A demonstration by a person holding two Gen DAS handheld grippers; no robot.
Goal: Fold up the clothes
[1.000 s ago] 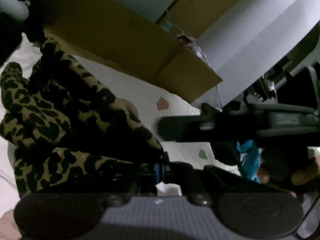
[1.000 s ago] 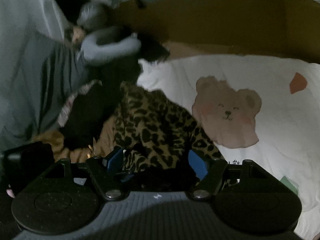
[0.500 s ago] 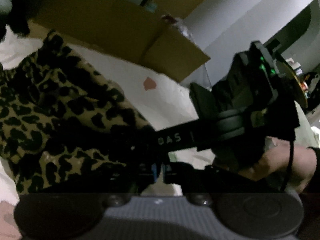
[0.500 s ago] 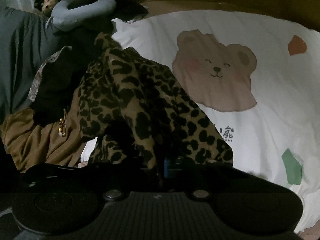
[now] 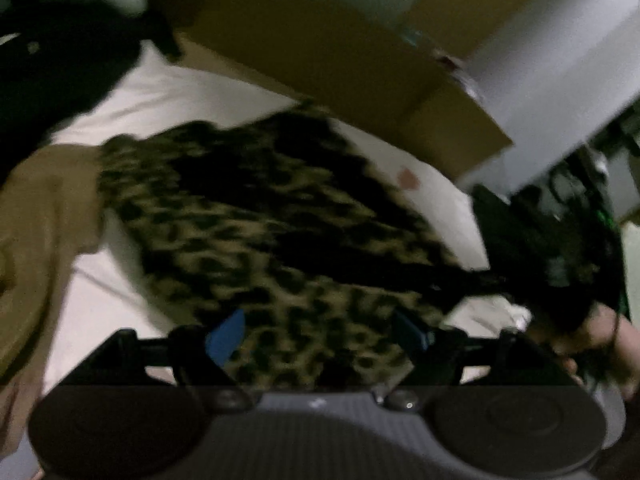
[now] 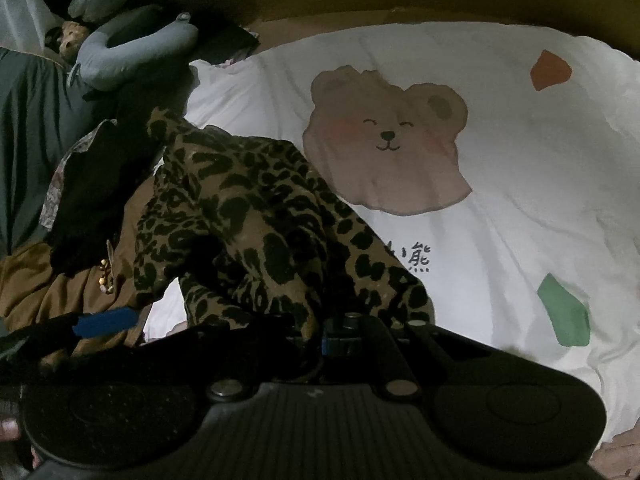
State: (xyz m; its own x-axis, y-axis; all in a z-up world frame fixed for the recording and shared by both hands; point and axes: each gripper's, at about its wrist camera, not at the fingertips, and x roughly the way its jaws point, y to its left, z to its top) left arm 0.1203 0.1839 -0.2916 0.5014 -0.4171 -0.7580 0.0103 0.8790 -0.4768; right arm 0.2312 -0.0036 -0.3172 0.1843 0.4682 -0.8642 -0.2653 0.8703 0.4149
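Lying crumpled on a white bedsheet (image 6: 520,208), the leopard-print garment (image 6: 256,220) spreads from about nine o'clock toward the centre of the right wrist view, its lower edge running down to six o'clock. There the right gripper (image 6: 320,340) has its jaws together, clamped on a fold of the leopard fabric, which bunches up right at the blue pads. At about one o'clock from the garment the sheet carries a printed bear face (image 6: 384,148), with an orange patch (image 6: 550,70) at two o'clock and a green patch (image 6: 564,312) at four o'clock. A brown garment (image 6: 48,284) lies touching the leopard cloth at eight o'clock, under a dark one (image 6: 96,192). A blue-grey plush toy (image 6: 132,52) rests at eleven o'clock, well apart from the grip.

In the blurred left wrist view, the left gripper (image 5: 320,332) has its jaws opening, the blue pads standing apart at seven and five o'clock. The leopard cloth (image 5: 256,216) lies between them, but the pads do not press on it. A cardboard box (image 5: 360,68) stands at twelve to one o'clock beyond the sheet (image 5: 160,100). At three to four o'clock the other gripper's dark body (image 5: 552,248) shows, with the person's hand (image 5: 596,340) on it.
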